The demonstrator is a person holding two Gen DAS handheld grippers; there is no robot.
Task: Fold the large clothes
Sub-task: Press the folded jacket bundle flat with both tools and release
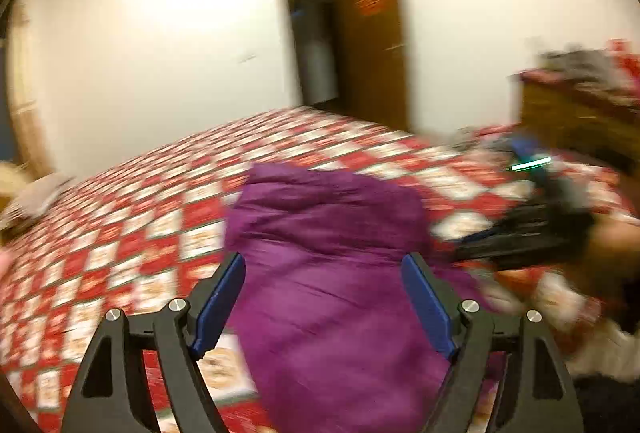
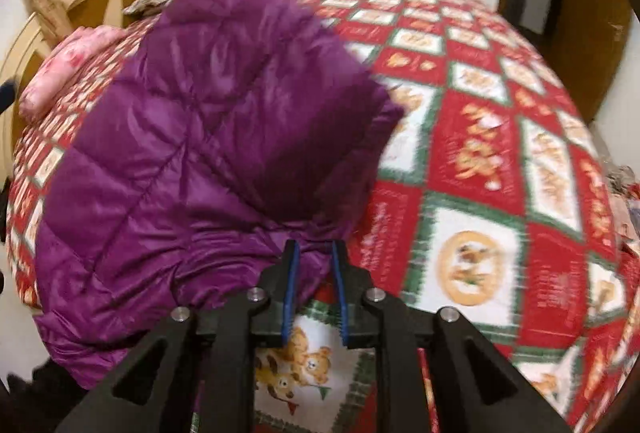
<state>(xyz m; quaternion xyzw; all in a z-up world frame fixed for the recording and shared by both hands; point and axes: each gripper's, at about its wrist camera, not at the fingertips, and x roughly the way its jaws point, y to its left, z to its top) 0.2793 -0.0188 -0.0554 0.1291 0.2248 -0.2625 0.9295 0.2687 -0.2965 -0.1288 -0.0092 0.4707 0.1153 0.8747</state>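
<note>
Two claws face one purple quilted jacket [image 2: 192, 153], which lies bunched and partly folded on the bed [image 2: 500, 153] with its red, white and green patchwork cover. In the right wrist view the jacket spreads up and to the left of the right claw [image 2: 316, 253]; its long axis runs from the near hem, at the bottom left, to the far folded edge near the head of the bed. That claw's jaws stand narrow, with the gathered near-right edge of the jacket at their tips; whether the pads press on the cloth I cannot tell.

In the left wrist view the left claw [image 1: 324, 265] stands wide, its blue pads [image 1: 428, 305] well apart and clear of the fabric, which lies straight ahead and below. Nothing is held there. The right claw [image 1: 520, 237] shows at the jacket's right side.

My judgement: the right claw is nearer a usable edge; the left must drop forward onto the near hem.
</note>
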